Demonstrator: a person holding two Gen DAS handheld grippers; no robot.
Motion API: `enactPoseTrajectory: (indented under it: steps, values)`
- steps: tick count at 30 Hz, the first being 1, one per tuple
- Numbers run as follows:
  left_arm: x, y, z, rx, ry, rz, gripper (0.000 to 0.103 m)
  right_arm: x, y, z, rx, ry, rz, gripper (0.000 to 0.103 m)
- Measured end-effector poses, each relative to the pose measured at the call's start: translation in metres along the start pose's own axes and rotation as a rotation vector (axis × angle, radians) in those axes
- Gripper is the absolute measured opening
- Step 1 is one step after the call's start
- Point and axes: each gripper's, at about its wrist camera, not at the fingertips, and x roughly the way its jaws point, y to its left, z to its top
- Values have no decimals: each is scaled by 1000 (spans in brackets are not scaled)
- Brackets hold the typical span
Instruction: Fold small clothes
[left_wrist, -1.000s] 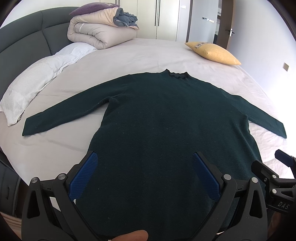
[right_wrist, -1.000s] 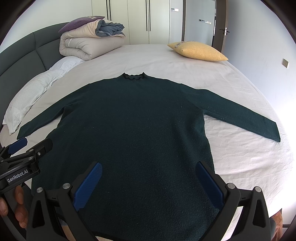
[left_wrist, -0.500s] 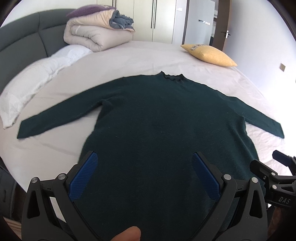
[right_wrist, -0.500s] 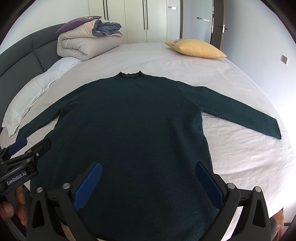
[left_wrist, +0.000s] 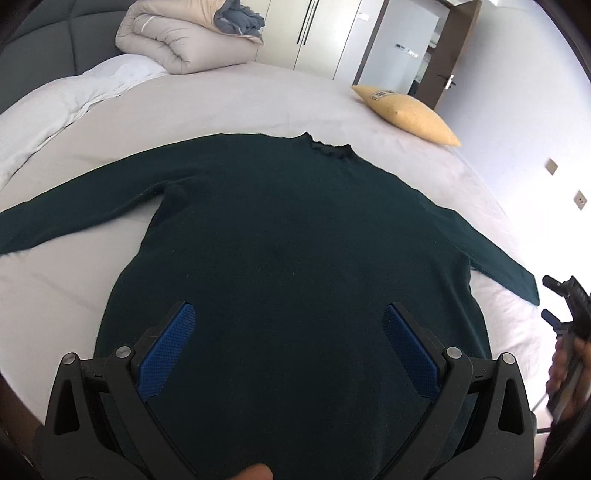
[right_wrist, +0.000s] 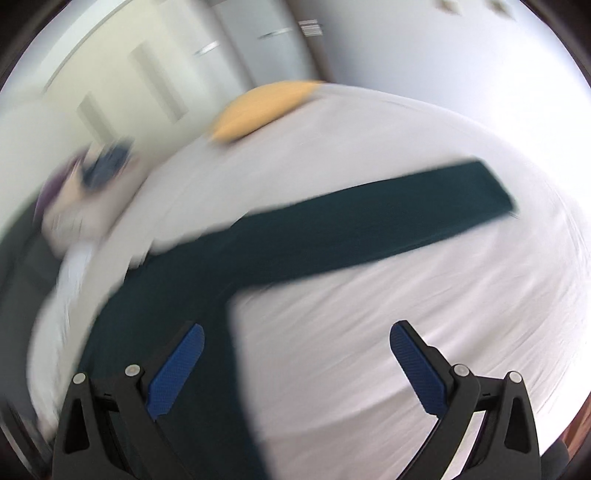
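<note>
A dark green long-sleeved sweater lies flat on the white bed, neck away from me, both sleeves spread out. My left gripper is open and empty, hovering over the sweater's lower body. My right gripper is open and empty above the bare sheet beside the sweater's right side; the right sleeve stretches across its blurred view. The right gripper also shows at the right edge of the left wrist view.
A yellow pillow lies at the far right of the bed. A folded duvet pile and a white pillow lie at the far left by the dark headboard. Wardrobe doors and a doorway stand behind.
My right gripper has swung quickly to the right, off the sweater body toward the right sleeve; its view is motion-blurred. My left gripper has moved forward and tilted a little.
</note>
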Motion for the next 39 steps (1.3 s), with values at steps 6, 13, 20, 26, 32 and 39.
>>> enactPoseTrajectory:
  steps: [6, 13, 20, 26, 32, 39]
  values:
    - [31, -9, 8, 6, 33, -52, 103, 24, -119, 52, 342, -19, 30, 103]
    - [66, -30, 27, 10, 51, -104, 103, 45, -177, 67, 548, -59, 91, 97]
    - [83, -43, 37, 3, 63, -165, 98, 59, -172, 75, 564, -83, 137, 59]
    - [91, -46, 42, -7, 86, -211, 87, 50, -159, 80, 492, -93, 81, 12]
    - [93, -63, 69, 18, 53, -294, 87, 35, -42, 87, 110, -121, 44, 9]
    - [119, -78, 105, -79, 80, -487, 87, 44, 176, 3, -540, -106, 78, 9]
